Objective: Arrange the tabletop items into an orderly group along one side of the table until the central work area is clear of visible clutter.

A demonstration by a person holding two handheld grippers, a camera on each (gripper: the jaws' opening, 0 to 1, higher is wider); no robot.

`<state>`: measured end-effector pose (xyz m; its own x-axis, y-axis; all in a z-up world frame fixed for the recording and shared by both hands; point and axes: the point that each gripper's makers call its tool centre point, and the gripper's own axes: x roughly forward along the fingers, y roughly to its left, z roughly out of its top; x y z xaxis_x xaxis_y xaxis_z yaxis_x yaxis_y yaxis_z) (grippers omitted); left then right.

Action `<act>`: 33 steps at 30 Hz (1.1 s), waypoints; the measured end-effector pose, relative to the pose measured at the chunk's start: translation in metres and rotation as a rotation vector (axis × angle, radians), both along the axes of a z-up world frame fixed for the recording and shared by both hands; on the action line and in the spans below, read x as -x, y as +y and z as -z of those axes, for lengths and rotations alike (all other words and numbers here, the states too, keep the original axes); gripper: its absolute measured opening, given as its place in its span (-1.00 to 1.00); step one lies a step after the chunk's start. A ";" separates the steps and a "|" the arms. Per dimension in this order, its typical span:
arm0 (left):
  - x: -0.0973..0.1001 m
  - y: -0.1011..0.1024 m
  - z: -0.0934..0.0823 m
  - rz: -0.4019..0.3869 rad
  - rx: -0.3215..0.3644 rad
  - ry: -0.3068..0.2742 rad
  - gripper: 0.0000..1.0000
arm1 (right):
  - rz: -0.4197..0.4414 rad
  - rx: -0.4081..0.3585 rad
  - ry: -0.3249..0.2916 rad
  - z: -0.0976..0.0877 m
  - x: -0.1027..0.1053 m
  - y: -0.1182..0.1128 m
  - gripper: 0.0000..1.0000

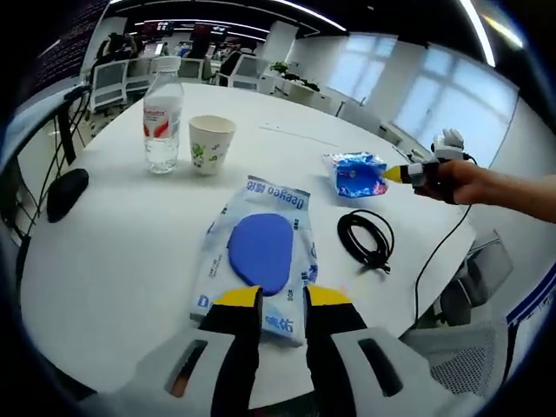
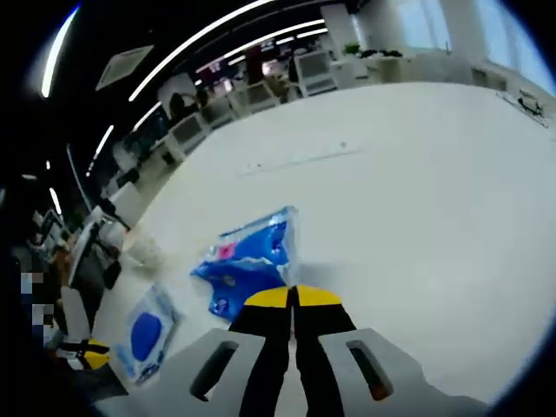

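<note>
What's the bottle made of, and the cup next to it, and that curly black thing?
The bottle looks like clear, shiny plastic: you can see through it, and it has a white cap and a red label. The cup looks like matte paper, white with small green prints. The black cable probably has a smooth rubbery or plastic coat, since it bends into loose loops.

The left gripper view looks from one edge across the worktop (image 1: pixel 113 261), high over the mouse pad pack (image 1: pixel 257 257); the right gripper view sits low and close behind the blue packet (image 2: pixel 248 259); both share packet, pack and worktop.
</note>
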<state>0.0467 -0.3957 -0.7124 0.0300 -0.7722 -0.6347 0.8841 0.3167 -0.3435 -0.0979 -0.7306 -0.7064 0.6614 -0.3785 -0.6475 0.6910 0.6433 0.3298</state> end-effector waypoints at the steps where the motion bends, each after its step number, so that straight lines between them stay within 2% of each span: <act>1: 0.000 0.001 0.000 -0.008 -0.002 0.003 -0.67 | 0.004 -0.003 0.001 0.001 0.001 -0.002 -1.00; 6: -0.001 0.009 -0.001 -0.040 -0.016 0.004 -0.66 | 0.034 -0.028 0.015 0.009 0.010 -0.016 -1.00; 15: -0.002 0.020 0.003 -0.090 -0.046 0.010 -0.66 | -0.003 -0.018 0.059 0.015 0.013 -0.029 -1.00; 24: -0.002 0.022 0.008 -0.122 -0.065 0.023 -0.66 | -0.058 -0.018 0.102 0.027 0.012 -0.028 -1.00; 33: -0.003 0.027 0.014 -0.143 -0.089 0.038 -0.66 | -0.055 -0.041 0.091 0.030 0.014 -0.029 -0.96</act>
